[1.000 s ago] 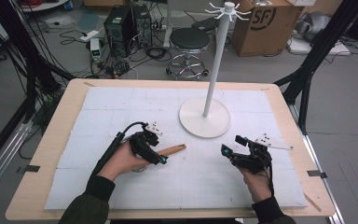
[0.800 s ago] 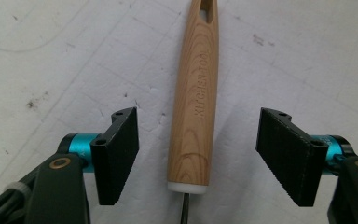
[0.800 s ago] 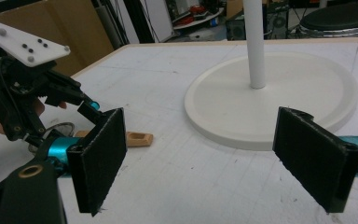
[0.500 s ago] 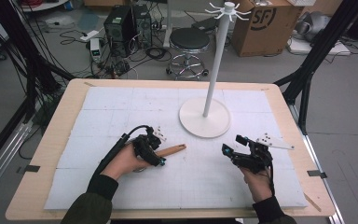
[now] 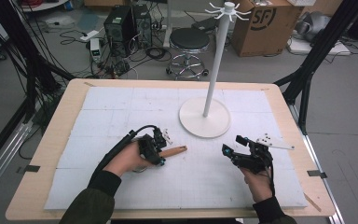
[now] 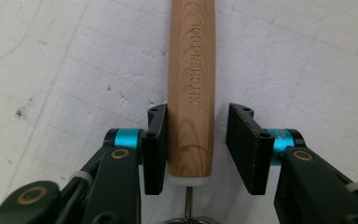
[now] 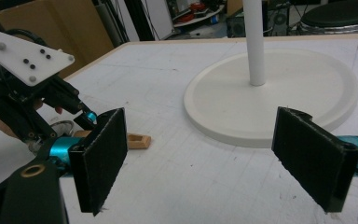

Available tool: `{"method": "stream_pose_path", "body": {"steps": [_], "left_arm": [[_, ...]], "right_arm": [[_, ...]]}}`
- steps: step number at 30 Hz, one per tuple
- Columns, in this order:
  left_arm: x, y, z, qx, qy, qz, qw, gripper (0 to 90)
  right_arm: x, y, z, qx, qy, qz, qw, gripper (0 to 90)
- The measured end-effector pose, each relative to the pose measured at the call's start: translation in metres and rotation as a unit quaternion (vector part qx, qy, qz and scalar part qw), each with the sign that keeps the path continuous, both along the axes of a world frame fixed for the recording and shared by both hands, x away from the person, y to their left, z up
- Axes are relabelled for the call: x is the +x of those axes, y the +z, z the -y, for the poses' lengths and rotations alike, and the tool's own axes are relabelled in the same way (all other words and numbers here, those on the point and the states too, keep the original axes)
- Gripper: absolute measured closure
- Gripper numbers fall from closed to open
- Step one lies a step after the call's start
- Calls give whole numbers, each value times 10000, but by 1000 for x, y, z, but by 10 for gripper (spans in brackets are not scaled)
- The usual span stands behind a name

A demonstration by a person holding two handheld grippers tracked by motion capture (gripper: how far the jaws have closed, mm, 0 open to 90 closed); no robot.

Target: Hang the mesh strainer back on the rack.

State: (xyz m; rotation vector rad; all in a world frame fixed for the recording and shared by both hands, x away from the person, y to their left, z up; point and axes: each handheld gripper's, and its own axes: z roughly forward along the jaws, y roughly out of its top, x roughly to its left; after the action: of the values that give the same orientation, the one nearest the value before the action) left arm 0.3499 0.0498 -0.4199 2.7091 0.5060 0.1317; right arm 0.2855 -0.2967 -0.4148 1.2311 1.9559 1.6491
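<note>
Covering most of the middle of the high view, the wooden table (image 5: 51,154) carries a white gridded mat (image 5: 121,116). On this mat, slightly right of the centre of the frame, stands a white stand (image 5: 204,119) with a round flat base and a thin upright pole with small hooks at the top.

At the lower right of the high view, a hand holds the right gripper (image 5: 233,150) over the mat, apart from the base of the stand. In the right gripper view its jaws are wide open with nothing between them, and the stand's base lies beyond them.

At the lower left of centre, the other hand holds the left gripper (image 5: 162,150) down at the mat. In the left gripper view, the wooden handle (image 6: 190,84) lies flat on the mat, running up the middle of the frame, with the words KITCHEN TOOL on it. The jaws are partly open around its lower end: one jaw touches the wood, the other stands a little apart from it.
</note>
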Motion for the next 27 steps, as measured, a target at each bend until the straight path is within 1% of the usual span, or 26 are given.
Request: {"method": "stream_pose_path", "body": {"steps": [1, 4, 8, 10, 11, 13, 15, 16, 18, 19, 21, 22, 23, 25, 26, 27], "left_arm": [[0, 0, 0, 1, 7, -33, 10000, 620], [1, 0, 1, 30, -10, -51, 10000, 627], [1, 2, 5, 158, -127, -35, 9998, 678], [2, 2, 5, 161, -96, -79, 9998, 683], [1, 2, 6, 192, -103, -58, 9997, 686], [-1, 3, 8, 268, -191, 77, 9994, 691], [-2, 2, 8, 250, -157, 99, 9995, 693], [-3, 2, 6, 199, -116, 91, 9997, 693], [-3, 2, 2, 34, -73, 119, 9999, 694], [-3, 1, 0, -51, -25, 155, 9999, 693], [-3, 2, -6, -229, 104, 147, 9996, 693], [-2, 3, -10, -432, 175, 158, 9988, 693], [-1, 4, -13, -546, 166, 143, 9983, 693], [0, 7, -19, -842, 315, 179, 9958, 693], [1, 8, -22, -1013, 326, 93, 9943, 693], [1, 9, -24, -1084, 363, 152, 9933, 693]], "right_arm": [[0, 0, 1, -12, -7, 31, 10000, 177], [-1, 1, 3, 4, -33, 24, 10000, 177], [-2, 1, 4, 8, -33, 38, 10000, 177], [-2, 2, 4, 7, -38, 46, 10000, 178], [-3, 2, 4, 3, -52, 24, 10000, 183], [-2, 2, 5, 17, -73, 30, 10000, 184], [-2, 2, 5, 16, -94, 46, 9999, 184], [-2, 2, 5, 19, -95, 39, 9999, 184], [-3, 2, 5, 1, -104, 57, 9999, 184], [-3, 2, 5, 7, -102, 55, 9999, 184], [-2, 2, 6, -4, -120, 70, 9999, 185], [-2, 2, 6, 3, -115, 52, 9999, 185], [-2, 2, 6, 3, -117, 47, 9999, 185], [-2, 1, 6, -13, -118, 44, 9999, 185], [-2, 1, 6, -10, -124, 44, 9999, 185], [-2, 1, 6, -7, -132, 46, 9999, 185]]}}
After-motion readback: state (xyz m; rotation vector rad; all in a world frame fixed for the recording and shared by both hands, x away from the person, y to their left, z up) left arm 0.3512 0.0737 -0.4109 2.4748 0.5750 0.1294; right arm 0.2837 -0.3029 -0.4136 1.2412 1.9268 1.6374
